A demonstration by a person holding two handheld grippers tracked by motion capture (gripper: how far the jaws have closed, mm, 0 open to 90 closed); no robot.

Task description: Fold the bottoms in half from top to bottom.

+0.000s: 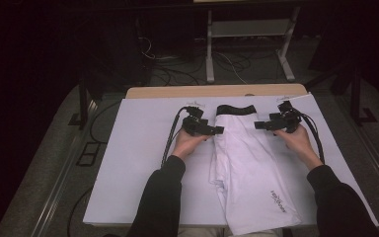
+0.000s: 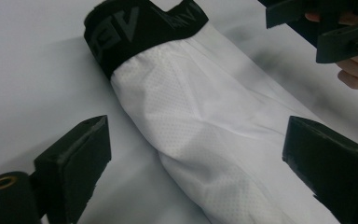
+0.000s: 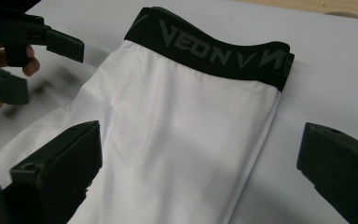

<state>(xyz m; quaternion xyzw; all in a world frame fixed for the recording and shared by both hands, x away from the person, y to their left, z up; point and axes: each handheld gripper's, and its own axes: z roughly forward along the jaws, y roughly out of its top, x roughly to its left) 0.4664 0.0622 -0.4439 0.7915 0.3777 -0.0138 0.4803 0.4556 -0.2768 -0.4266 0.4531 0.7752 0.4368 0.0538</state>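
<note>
While both tools (image 1: 219, 130) (image 1: 258, 126) flank the shorts (image 1: 246, 163), cables (image 1: 168, 143) trail beside.

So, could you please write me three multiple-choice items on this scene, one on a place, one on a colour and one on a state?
1. Where does the white garment lie?
A. On the white table, between the two grippers
B. On the floor
C. Draped over a chair

2. What colour is the waistband?
A. Red
B. Black
C. Yellow

3. How do the jaws of the left gripper and the right gripper stand?
A. Both clamped on the waistband
B. Both open, gripping nothing
C. One clamped on a sleeve

Answers:
1 A: the high view shows it flat on the table with a gripper on either side.
2 B: both gripper views show a black band with lettering.
3 B: each gripper view shows its jaws wide apart over the cloth.
</note>
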